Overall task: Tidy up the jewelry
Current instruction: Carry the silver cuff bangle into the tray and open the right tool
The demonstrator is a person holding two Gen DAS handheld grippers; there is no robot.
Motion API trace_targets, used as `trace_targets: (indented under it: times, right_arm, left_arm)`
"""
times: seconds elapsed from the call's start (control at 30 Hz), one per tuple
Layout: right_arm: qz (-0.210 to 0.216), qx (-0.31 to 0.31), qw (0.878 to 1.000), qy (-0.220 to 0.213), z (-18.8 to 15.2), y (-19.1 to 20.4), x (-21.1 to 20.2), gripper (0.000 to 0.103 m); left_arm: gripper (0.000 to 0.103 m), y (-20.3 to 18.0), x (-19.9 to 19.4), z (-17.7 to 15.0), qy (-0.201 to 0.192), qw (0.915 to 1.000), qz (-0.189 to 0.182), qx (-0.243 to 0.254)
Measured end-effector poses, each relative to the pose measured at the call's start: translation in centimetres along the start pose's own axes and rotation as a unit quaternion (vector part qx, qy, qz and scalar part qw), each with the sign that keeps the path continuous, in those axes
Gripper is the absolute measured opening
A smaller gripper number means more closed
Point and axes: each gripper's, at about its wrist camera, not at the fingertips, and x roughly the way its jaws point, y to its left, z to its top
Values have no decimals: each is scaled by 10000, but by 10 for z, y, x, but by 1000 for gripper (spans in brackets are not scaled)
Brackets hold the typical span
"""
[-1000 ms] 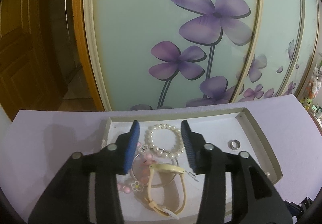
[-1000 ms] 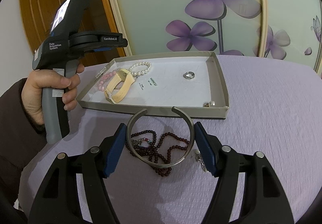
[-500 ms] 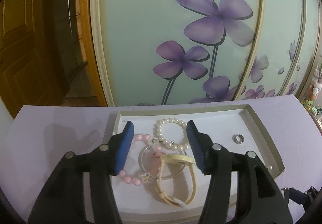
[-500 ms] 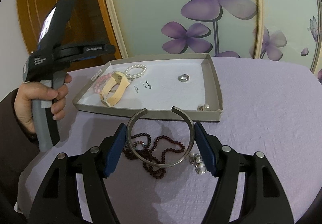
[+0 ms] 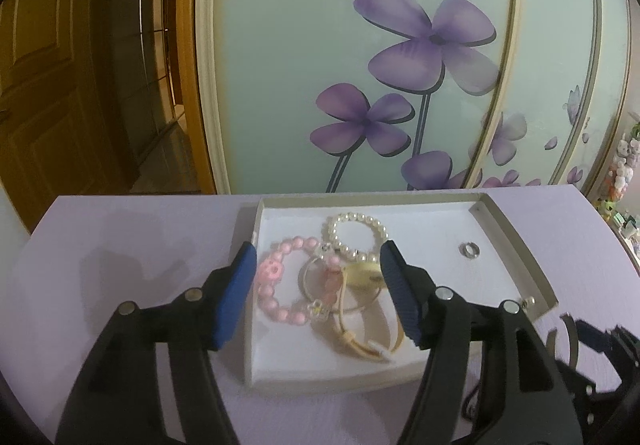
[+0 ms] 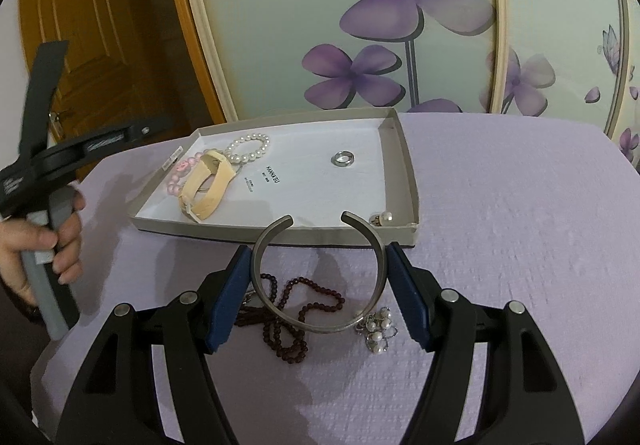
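Your left wrist view: looks forward and downward along its own fingers, close over the tray's (image 5: 516,241) left near corner, facing the flowered sliding door (image 5: 320,57). Your right wrist view: set further back, same facing, above the purple cloth (image 6: 500,245). Shared: tray, its contents, door.

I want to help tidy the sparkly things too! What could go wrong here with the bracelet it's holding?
The right gripper pinches the open silver bangle only by its smooth curved sides, so it might slip or spring out. It hangs above the dark bead necklace and pearl cluster and could land there and tangle. The tray's near wall is in the way and might catch it.
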Motion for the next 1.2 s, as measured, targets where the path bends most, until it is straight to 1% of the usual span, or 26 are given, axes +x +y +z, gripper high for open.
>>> trace_targets:
  times: [0.17,0.37,0.53,0.63,0.87,1.0,1.2]
  right_arm:
    - [-58,64,10000,24,7,-2,5,69]
    - [-140,57,9999,-15,15,-2,9,69]
    - [-201,66,9997,89,25,-2,26,69]
    - [-216,149,9994,214,33,-3,42,69]
    - [-296,222,9988,309,44,-2,66,69]
    - [-271,223,9987,364,45,0,74,69]
    - [-278,212,9989,306,53,2,78,69]
  left_arm:
    - [68,4,-14,-9,-35,9999,-83,-71]
    - [69,4,-20,-12,-77,9999,-96,-67]
    - [69,6,-23,-13,-104,9998,-87,-124]
    - [69,7,-22,-10,-111,9998,-90,-111]
    - [69,8,-17,-7,-97,9999,-61,-69]
    - [69,8,-12,-1,-105,9999,-53,-79]
    - [69,8,-8,3,-101,9999,-36,-88]
